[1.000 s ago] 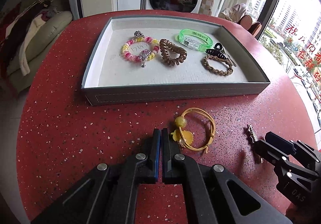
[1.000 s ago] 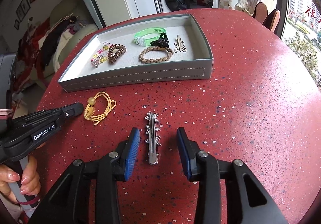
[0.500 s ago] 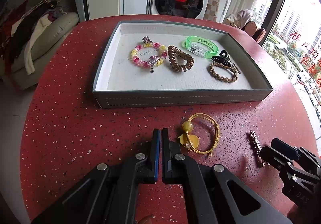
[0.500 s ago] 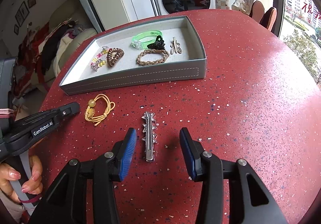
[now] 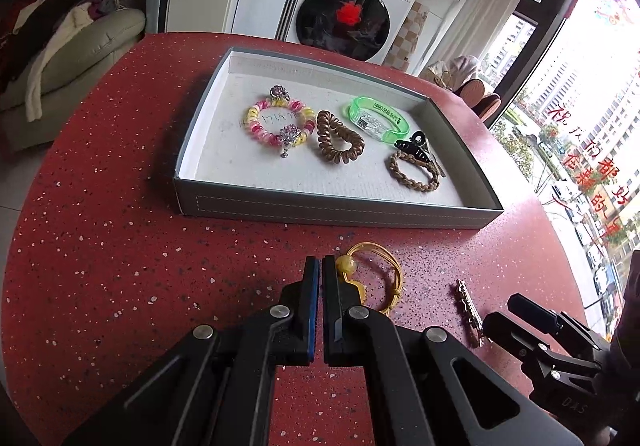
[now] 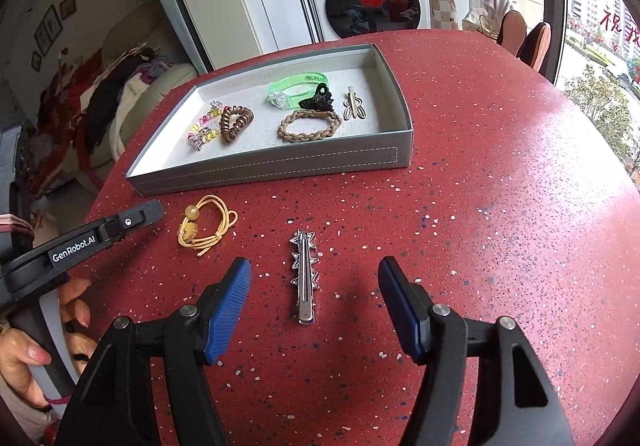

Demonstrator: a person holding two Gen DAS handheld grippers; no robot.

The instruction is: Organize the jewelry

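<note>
A grey tray [image 5: 340, 212] [image 6: 280, 166] on the red table holds a pink-yellow bead bracelet [image 5: 278, 122], a brown coil tie [image 5: 339, 138], a green bangle [image 5: 378, 120], a black claw clip [image 5: 414, 146], a braided band [image 5: 414, 172] and a metal clip [image 6: 353, 108]. A yellow cord hair tie [image 6: 204, 226] [image 5: 380, 274] and a silver spiked hair clip [image 6: 305, 274] [image 5: 468, 304] lie on the table in front of the tray. My left gripper [image 5: 321, 266] is shut and empty, just left of the yellow tie. My right gripper [image 6: 314, 278] is open, its fingers on either side of the silver clip.
The red speckled table [image 6: 500, 206] is round, its edge close at the left and right. A washing machine [image 5: 344, 18] and a sofa with clothes [image 5: 60, 46] stand beyond it. A hand [image 6: 32, 346] holds the left gripper's handle.
Both grippers have drawn back and risen a little, so the tray looks farther away. The right jaws have opened wider around the silver clip. The jewelry has not moved.
</note>
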